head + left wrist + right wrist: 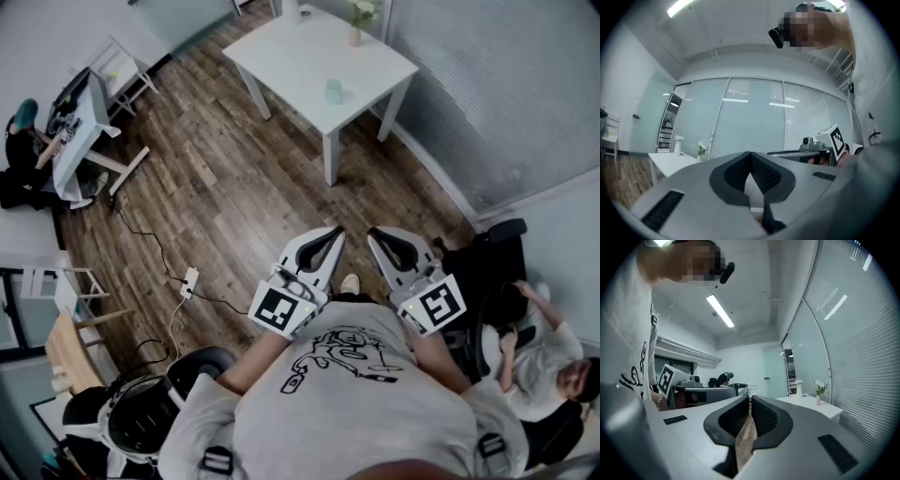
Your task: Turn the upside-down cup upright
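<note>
A small pale green cup (334, 91) stands on the white table (291, 56) far ahead of me; it is too small to tell which way up it is. I hold both grippers close to my chest, level, well short of the table. My left gripper (332, 238) (751, 158) is shut with nothing in it. My right gripper (378, 238) (749, 403) is shut too, with only a thin slit between its pads and nothing held. The table (670, 161) (815, 407) shows in both gripper views, but the cup does not.
A vase of flowers (356, 26) stands at the table's far edge. A power strip and cable (188, 281) lie on the wood floor. A person sits on a chair (548, 361) at the right. A desk (80, 122) with another person is at the left, a stool (141, 412) by my left side.
</note>
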A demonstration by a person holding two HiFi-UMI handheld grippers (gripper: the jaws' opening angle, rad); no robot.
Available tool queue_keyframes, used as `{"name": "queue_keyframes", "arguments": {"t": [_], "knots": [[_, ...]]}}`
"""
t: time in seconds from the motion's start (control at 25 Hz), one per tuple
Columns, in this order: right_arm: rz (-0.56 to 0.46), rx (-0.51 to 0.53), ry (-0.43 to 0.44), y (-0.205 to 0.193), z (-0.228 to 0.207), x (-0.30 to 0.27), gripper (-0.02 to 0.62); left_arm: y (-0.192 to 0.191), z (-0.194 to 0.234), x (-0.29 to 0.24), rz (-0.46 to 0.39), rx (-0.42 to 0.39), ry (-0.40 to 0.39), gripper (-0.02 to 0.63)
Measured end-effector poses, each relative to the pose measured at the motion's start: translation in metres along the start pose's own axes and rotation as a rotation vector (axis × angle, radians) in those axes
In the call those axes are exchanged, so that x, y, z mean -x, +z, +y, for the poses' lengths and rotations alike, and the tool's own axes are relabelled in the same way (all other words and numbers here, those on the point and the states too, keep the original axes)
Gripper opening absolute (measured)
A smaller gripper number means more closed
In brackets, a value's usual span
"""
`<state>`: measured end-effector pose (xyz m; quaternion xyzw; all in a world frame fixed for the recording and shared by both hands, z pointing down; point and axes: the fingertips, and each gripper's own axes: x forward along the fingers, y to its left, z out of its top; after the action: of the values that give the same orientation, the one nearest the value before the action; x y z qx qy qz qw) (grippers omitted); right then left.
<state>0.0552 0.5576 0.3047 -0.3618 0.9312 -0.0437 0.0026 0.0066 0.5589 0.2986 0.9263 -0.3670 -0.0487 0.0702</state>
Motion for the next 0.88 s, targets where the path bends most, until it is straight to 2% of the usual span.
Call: {"name": "queue_keyframes", "arguments": {"t": [0.36,0.88], "knots": [[-0.002,0.004,0.004,0.008,-0.015,-0.001,0.046,0.010,0.003,-0.017,-0.010,-0.015,0.013,0.002],[0.012,-0.023,0.022,0.001,-0.048,0.012,0.048,-0.002,-0.002,-0.051,-0.006,0.002,0.024,0.002]]}}
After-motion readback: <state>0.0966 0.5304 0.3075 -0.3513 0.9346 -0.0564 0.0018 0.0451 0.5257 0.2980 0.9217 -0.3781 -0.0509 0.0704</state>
